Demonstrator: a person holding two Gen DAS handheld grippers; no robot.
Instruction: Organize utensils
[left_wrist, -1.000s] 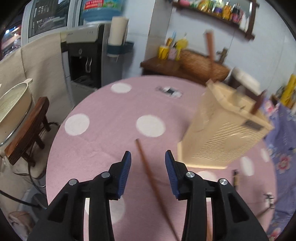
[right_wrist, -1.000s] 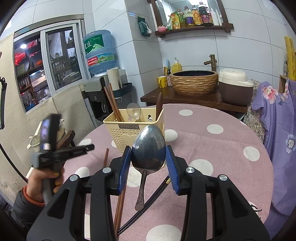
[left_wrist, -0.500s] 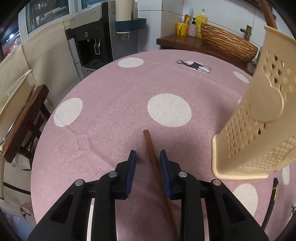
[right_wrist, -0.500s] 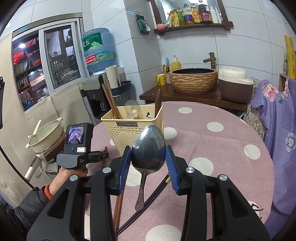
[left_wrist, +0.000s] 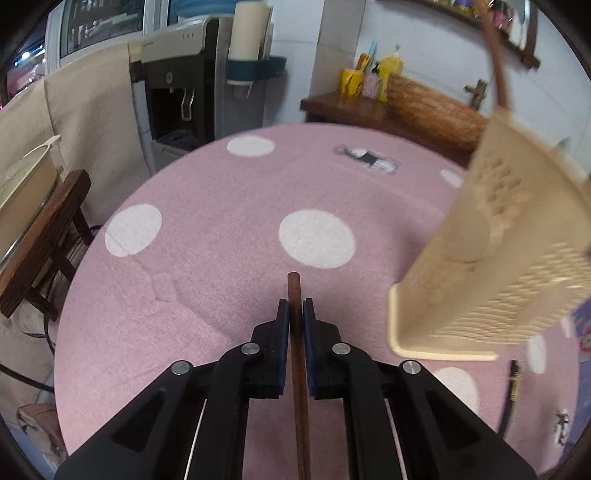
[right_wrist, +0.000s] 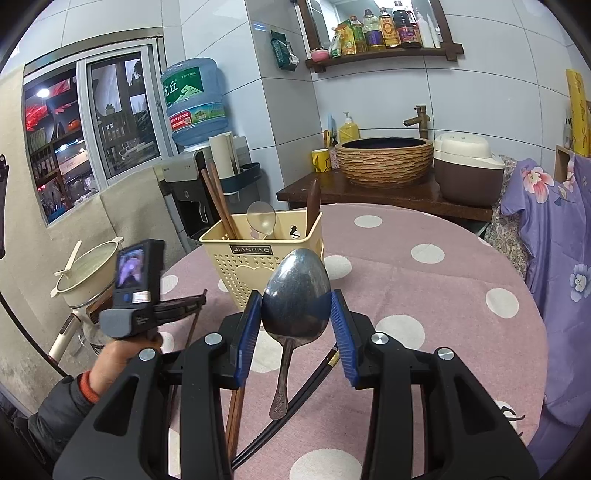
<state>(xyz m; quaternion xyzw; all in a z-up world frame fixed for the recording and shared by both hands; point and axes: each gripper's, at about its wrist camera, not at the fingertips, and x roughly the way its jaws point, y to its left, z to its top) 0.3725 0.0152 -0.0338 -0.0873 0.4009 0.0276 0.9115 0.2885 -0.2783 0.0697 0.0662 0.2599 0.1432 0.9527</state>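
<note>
Pink polka-dot tablecloth (right_wrist: 424, 295) covers the round table. On it the left gripper (left_wrist: 294, 314) is clenched on a brown wooden chopstick (left_wrist: 295, 295), left of the cream utensil basket (right_wrist: 258, 262). Nearer, the right gripper (right_wrist: 295, 314) grasps a metal spoon (right_wrist: 295, 295) by its bowl, handle hanging down, above black chopsticks (right_wrist: 295, 406) lying on the cloth.

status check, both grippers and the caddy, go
Left hand-held gripper shut on brown chopstick. Right hand-held gripper shut on metal spoon. Caddy upright ahead, path clear. Black chopsticks on table.
</note>
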